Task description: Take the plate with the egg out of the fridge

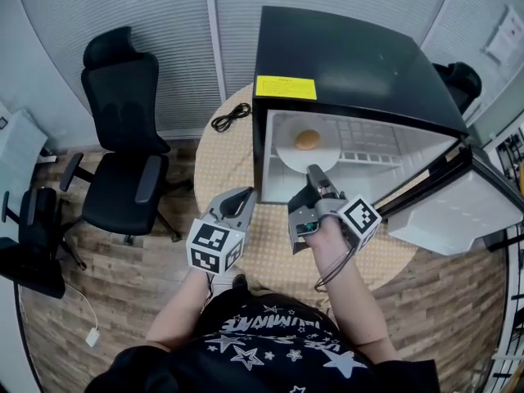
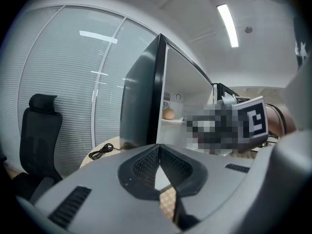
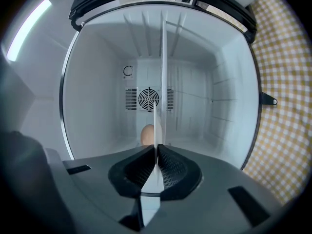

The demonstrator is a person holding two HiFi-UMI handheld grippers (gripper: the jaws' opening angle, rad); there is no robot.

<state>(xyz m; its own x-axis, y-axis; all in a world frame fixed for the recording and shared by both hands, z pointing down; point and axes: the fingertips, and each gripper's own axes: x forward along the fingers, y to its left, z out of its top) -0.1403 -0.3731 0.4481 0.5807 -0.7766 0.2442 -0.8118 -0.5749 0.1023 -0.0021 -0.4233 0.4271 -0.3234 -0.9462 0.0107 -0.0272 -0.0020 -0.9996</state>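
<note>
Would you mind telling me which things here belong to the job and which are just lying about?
Job: open fridge; plate inside it; egg on the plate; right gripper, shut on the plate's rim.
Lying about: black cable on the table; office chair; left gripper, shut and empty.

Setting: an office. Evidence:
- Two black swivel office chairs point(image 1: 123, 146) on castors, well to the left of the left claw point(image 1: 235, 199).
- Pale glass partition walls with horizontal blinds point(image 1: 164, 47) beyond the chairs and the claw.
- Long white ceiling strip light point(image 2: 228, 24) overhead.
- Wood-plank floor point(image 1: 139, 293).
- Compact black fridge point(image 1: 344, 64) just ahead of the claw, on a round bench with yellow checked cloth point(image 1: 221, 170).
</note>
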